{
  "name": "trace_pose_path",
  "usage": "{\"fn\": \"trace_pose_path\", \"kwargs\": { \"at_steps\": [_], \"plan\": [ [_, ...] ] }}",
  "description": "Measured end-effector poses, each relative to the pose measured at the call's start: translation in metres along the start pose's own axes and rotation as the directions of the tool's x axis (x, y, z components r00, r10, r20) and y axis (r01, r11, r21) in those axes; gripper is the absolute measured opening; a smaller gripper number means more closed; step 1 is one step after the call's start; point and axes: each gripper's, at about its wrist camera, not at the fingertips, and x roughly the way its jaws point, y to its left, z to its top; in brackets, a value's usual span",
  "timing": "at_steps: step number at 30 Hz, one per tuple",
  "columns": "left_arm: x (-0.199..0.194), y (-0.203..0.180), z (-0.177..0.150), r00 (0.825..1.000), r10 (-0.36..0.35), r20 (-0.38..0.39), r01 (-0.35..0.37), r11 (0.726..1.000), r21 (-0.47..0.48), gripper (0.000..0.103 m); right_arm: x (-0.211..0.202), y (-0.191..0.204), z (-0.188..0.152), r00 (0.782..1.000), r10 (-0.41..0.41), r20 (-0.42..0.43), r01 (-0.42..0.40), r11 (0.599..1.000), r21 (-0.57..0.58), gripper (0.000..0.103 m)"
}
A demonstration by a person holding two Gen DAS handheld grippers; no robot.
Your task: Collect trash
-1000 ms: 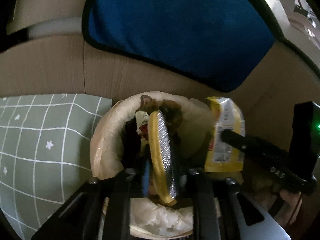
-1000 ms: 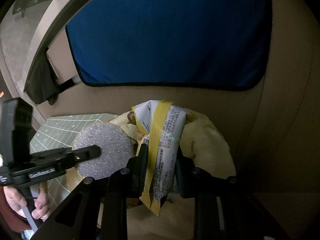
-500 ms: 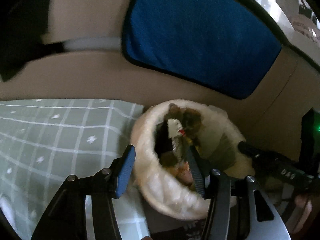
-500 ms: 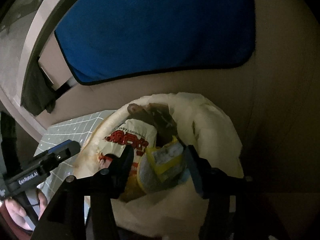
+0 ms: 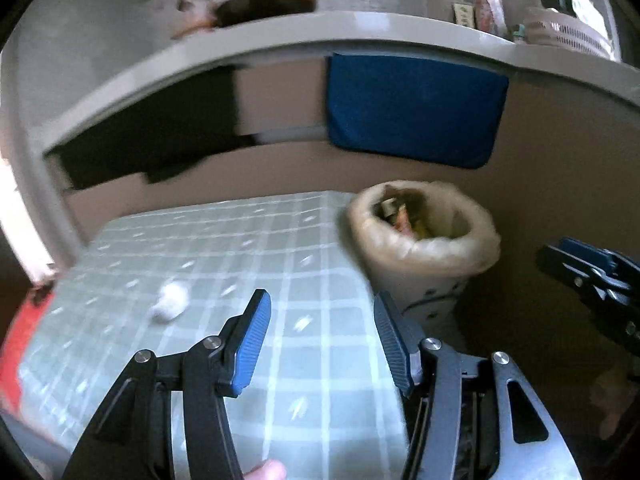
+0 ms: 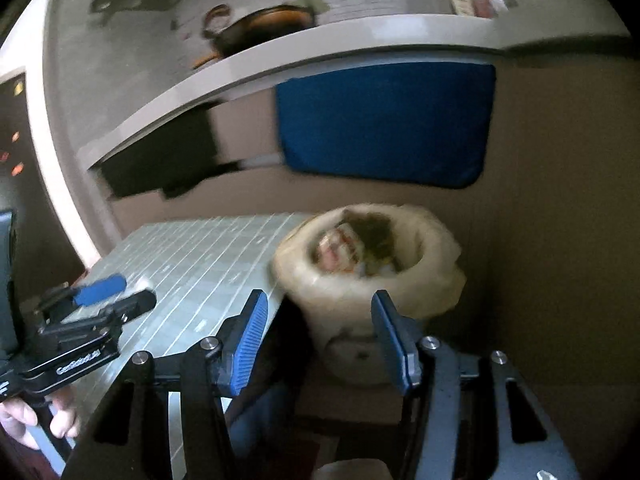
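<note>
A small bin lined with a whitish bag (image 5: 424, 240) stands beside the table's right edge, with wrappers inside; it also shows in the right wrist view (image 6: 368, 276). A crumpled white paper ball (image 5: 170, 302) lies on the green checked tablecloth (image 5: 240, 248). My left gripper (image 5: 320, 340) is open and empty above the table's right part. My right gripper (image 6: 316, 340) is open and empty, low in front of the bin. Each gripper shows in the other's view: the right one (image 5: 588, 276) and the left one (image 6: 104, 296).
A blue cloth (image 5: 412, 112) hangs on the beige wall behind the bin. A grey counter ledge (image 5: 280, 44) runs above with a dark pan on it. Something red (image 5: 24, 328) sits at the table's left edge.
Both grippers opened and dropped their wrappers into the bin, then pulled back and up from it. The left one swung left over the table.
</note>
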Motion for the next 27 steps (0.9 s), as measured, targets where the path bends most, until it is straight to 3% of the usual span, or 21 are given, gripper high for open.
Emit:
{"fn": "trace_pose_path", "kwargs": {
  "at_steps": [2,4,11,19,27],
  "plan": [
    [-0.023,0.006,-0.016,0.999,0.038,0.018,-0.037,0.999,-0.036,0.055,-0.018,0.013,-0.018,1.0,-0.003,-0.006,0.003,1.0,-0.016,0.052],
    [-0.04,0.007,-0.032,0.999,0.025,0.024,-0.024,0.998,-0.052,0.055,-0.033,0.019,-0.032,1.0,-0.009,0.004,0.01,1.0,-0.022,0.052],
    [-0.075,-0.012,-0.058,0.998,0.054,0.011,-0.054,0.999,0.002,0.055,-0.076,0.035,-0.067,0.997,-0.065,0.029,0.066,0.997,-0.034,0.052],
    [-0.096,-0.016,-0.057,0.996,0.06,0.061,-0.059,0.998,-0.014,0.055,-0.1,0.037,-0.076,0.991,-0.09,0.097,0.094,0.995,-0.045,0.052],
    [-0.105,-0.019,-0.057,0.995,0.048,0.087,-0.047,0.999,-0.011,0.055,-0.099,0.04,-0.079,0.994,-0.065,0.087,0.07,0.996,-0.062,0.052]
  ]
}}
